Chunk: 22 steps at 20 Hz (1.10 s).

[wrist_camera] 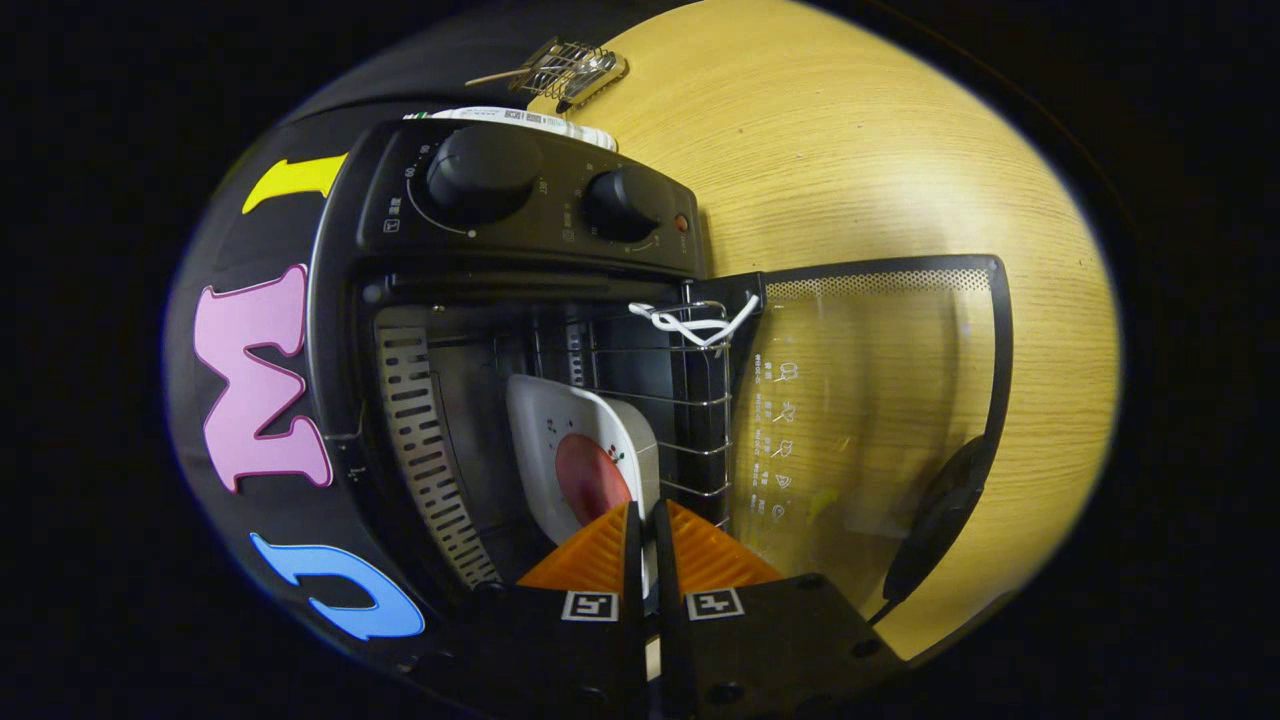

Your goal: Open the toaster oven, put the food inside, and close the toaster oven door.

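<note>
The black toaster oven (520, 200) stands open, its glass door (870, 400) swung fully down over the wooden table (850, 150). Inside, a white plate (560, 430) carrying a round red piece of food (590, 478) rests on the wire rack (700, 400). My gripper (647, 525) reaches into the oven mouth. Its two fingers are closed to a thin gap, and the plate's near rim is pinched between them. The fingertips (600, 555) cover the near part of the plate.
Two knobs (480, 170) sit on the oven's control panel. A white cord (690, 322) is tied to the rack's front. The door's dark handle (940, 520) lies at its outer edge. A small wire rack tool (570, 68) lies on the table beyond the oven.
</note>
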Each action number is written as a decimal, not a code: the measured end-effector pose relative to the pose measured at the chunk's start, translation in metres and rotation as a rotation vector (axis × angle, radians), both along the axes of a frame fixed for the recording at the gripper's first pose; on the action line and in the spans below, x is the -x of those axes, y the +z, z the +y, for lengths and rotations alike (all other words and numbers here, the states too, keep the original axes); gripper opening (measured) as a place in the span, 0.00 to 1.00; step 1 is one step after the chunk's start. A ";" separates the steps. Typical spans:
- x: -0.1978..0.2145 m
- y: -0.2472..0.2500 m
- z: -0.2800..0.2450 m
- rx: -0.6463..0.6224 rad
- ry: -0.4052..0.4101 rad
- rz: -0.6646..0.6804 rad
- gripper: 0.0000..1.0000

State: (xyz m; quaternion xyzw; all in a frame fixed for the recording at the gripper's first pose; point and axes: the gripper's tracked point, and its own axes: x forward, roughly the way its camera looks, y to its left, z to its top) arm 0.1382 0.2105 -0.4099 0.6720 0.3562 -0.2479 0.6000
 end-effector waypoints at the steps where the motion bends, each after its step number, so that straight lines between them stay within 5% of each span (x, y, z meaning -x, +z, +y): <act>1: 0.000 0.000 0.001 -0.005 0.007 -0.005 0.21; 9: 0.035 0.020 -0.011 0.044 0.126 -0.001 0.97; 22: 0.138 0.052 -0.009 0.347 0.816 -0.147 0.99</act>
